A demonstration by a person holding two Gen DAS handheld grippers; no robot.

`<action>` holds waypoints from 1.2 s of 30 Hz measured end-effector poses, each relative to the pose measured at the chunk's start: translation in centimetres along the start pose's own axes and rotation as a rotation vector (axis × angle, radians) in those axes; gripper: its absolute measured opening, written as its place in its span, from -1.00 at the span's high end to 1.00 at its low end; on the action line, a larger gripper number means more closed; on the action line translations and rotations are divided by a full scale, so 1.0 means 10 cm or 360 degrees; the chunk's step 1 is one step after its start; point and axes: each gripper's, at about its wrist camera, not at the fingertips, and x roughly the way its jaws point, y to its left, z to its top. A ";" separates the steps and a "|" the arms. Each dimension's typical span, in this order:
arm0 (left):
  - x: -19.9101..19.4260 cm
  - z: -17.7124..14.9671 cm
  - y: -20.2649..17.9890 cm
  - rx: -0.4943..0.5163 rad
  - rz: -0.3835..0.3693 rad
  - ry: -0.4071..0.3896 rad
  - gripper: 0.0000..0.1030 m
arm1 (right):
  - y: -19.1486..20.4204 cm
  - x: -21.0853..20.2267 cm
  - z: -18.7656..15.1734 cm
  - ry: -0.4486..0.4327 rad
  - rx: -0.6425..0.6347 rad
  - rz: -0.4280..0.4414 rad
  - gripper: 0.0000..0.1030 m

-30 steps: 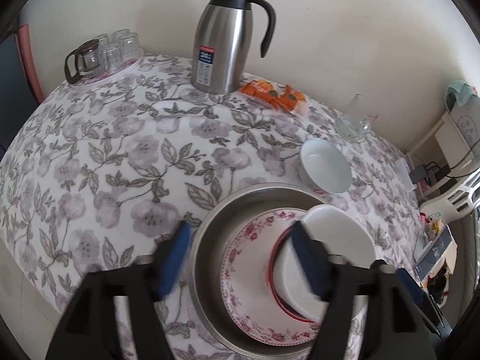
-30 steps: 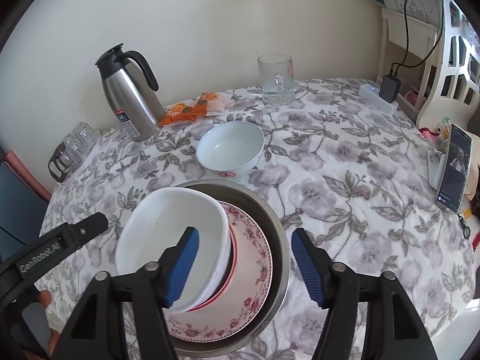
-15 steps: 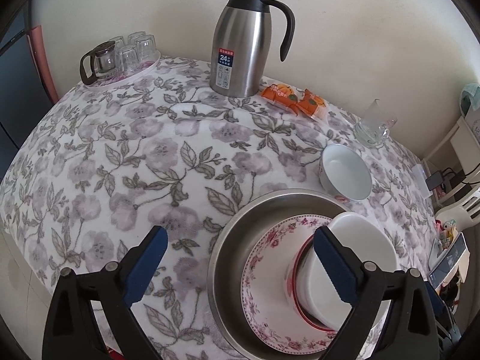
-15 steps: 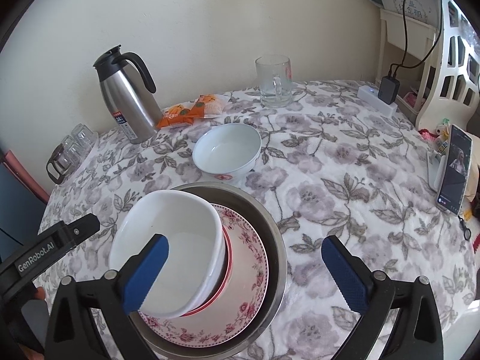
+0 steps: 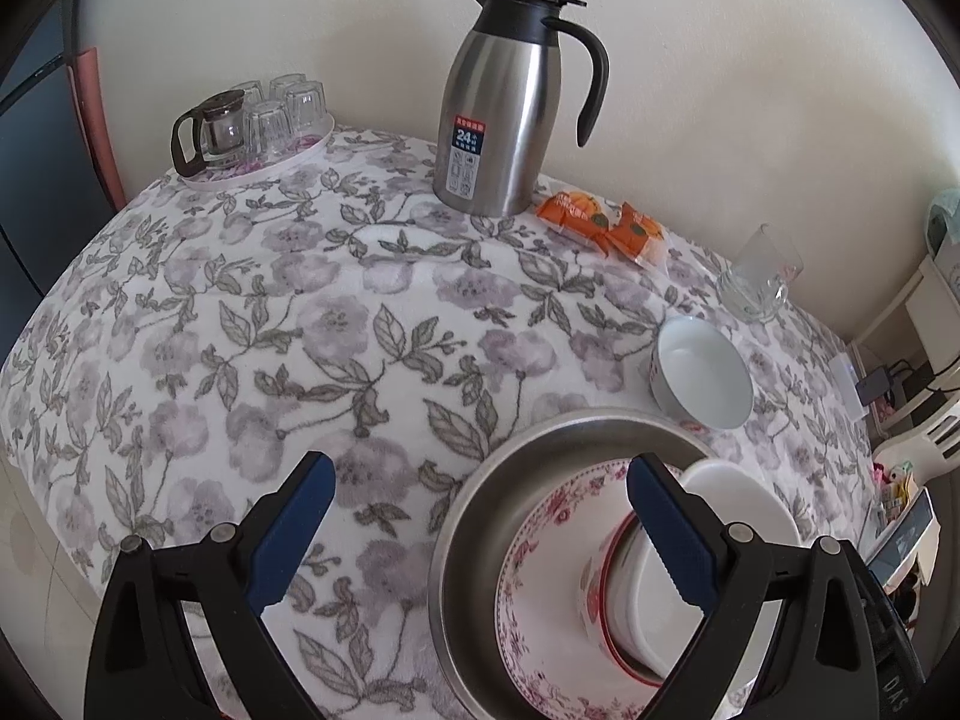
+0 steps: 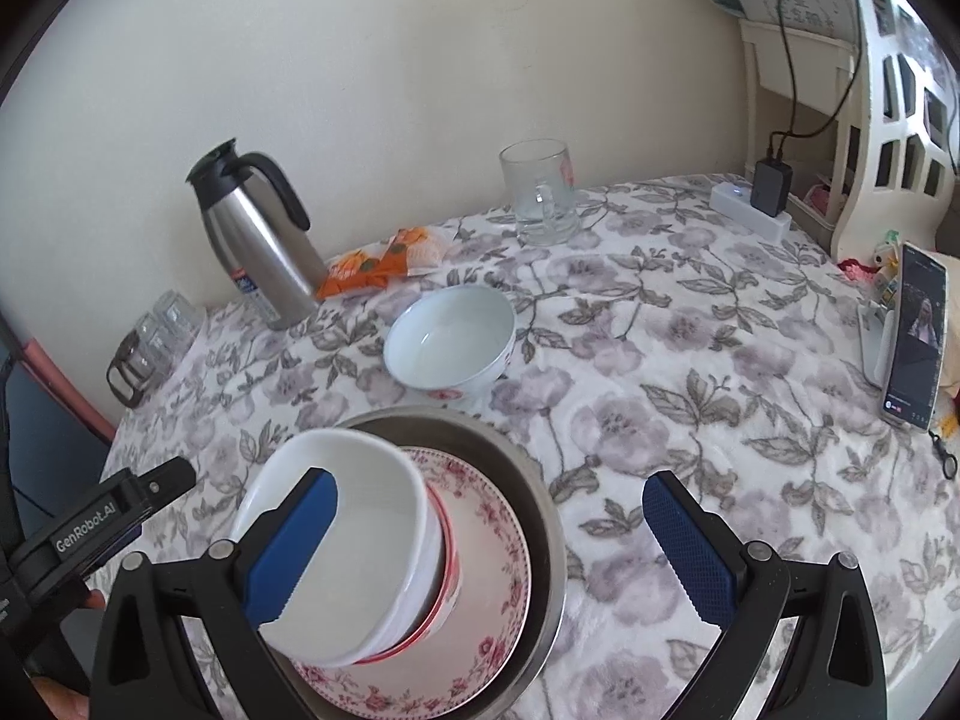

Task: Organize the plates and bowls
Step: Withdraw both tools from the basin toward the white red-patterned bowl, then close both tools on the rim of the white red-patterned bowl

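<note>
Grippers: left gripper [image 5: 480, 534] and right gripper [image 6: 489, 546] have just spread wide, both empty.
Change: both grippers drew back slightly.
Stack: tilted white ceramic bowl [image 6: 348, 546] nested in steel basin [image 6: 543, 516].
Remaining: small white bowl [image 6: 450, 339] at twelve o'clock beyond basin.

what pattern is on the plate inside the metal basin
White plate with a pink-red floral border around its rim, lying in the metal basin. Clearest in the right wrist view.

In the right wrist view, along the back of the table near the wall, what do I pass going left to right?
Glass cups → steel thermos jug → orange snack packets → glass mug → white power strip with charger.
</note>
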 end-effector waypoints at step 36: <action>0.89 0.59 -0.15 0.0069 -0.0183 0.0158 -0.90 | -0.37 0.90 0.47 0.0144 0.0141 0.0123 -0.89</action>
